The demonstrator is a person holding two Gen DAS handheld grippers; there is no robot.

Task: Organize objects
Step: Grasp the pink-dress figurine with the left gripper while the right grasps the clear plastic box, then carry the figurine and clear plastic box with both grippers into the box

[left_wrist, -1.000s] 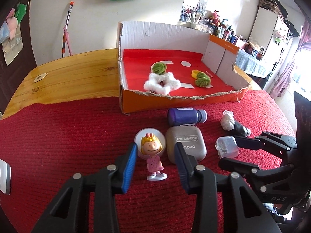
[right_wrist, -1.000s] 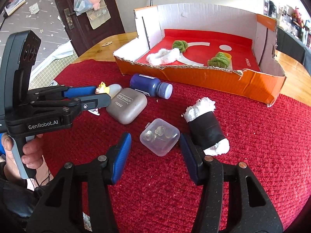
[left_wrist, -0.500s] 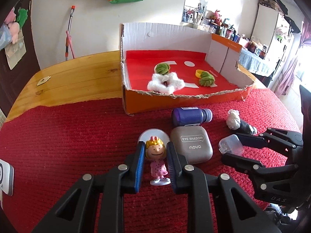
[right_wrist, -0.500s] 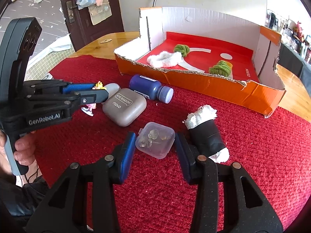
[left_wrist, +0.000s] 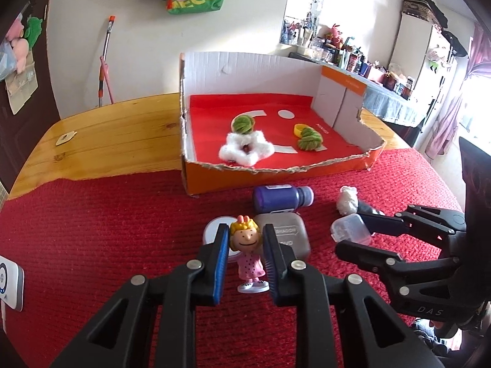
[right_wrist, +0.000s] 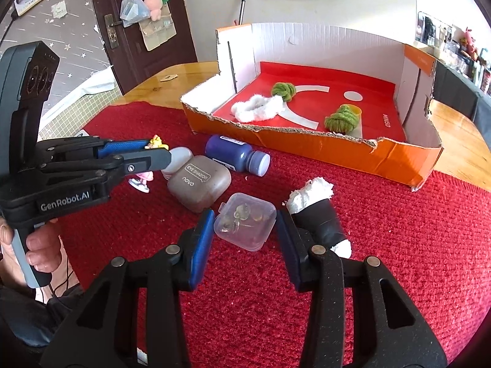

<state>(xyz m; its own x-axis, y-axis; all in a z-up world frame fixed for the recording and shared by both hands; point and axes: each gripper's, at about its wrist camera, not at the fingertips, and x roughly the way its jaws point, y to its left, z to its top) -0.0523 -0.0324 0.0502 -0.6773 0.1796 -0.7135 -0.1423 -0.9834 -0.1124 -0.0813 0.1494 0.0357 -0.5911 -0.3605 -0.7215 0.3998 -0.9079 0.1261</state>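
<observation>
**Both tools clamped on loose items, neither lifted yet**

Left wrist view: left tool (left_wrist: pixel 245 247) is clenched on the blonde figurine (left_wrist: pixel 247 245), pads (left_wrist: pixel 221 259) pinching its head from both sides. The base looks to be still on the red cloth (left_wrist: pixel 107 230), so probably gripped but not raised. A head grip makes sense: it's the widest part and keeps the figurine upright. The grey eye shadow case (left_wrist: pixel 288 239) sits just behind-right, the purple bottle (left_wrist: pixel 280 197) beyond it, lying on its side. The orange box (left_wrist: pixel 276 178) is open-fronted with a low torn edge, likely the drop target; green yarn balls and a white fluffy piece are already inside.

Right wrist view: right tool (right_wrist: pixel 242 230) is grasping the clear plastic case (right_wrist: pixel 245 225) across its flat sides, case resting on the cloth-covered worktop. The black roll with white ends (right_wrist: pixel 319 214) lies touching the right finger; watch for snagging on lift.
</observation>
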